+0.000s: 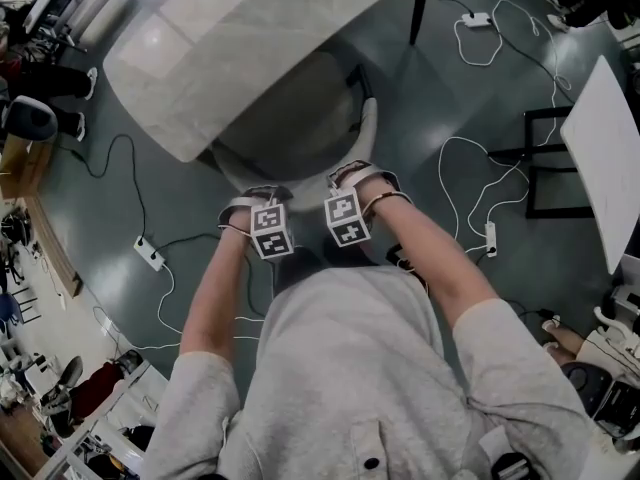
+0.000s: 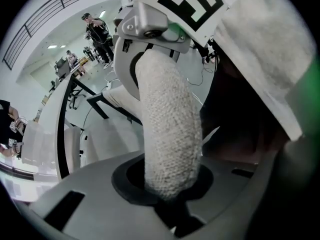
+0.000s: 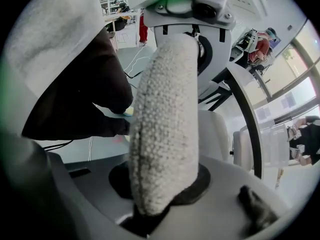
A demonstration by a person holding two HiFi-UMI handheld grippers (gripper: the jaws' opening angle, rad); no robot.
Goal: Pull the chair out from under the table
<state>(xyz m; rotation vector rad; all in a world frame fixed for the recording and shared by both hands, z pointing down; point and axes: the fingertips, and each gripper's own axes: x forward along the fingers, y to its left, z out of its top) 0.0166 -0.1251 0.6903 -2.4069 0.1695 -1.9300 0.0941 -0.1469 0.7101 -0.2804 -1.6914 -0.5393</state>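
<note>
The chair [image 1: 290, 118] stands tucked under the pale marble table [image 1: 250, 38], its grey seat partly hidden by the top. Its curved backrest in nubbly white fabric [image 2: 170, 134] faces me. My left gripper [image 1: 252, 200] and right gripper [image 1: 358, 180] sit side by side on the backrest's top rim, pointing steeply down. In the left gripper view the fabric rim fills the gap of the left gripper [image 2: 167, 189]. The right gripper view shows the same rim [image 3: 165, 124] wedged in the right gripper [image 3: 160, 194]. Both are shut on it.
A black table leg [image 1: 420, 8] stands behind the chair to the right. White cables and power strips [image 1: 150, 253] [image 1: 490, 238] lie on the grey floor on both sides. A black frame with a white panel [image 1: 600, 158] stands at the right. My body is close behind the chair.
</note>
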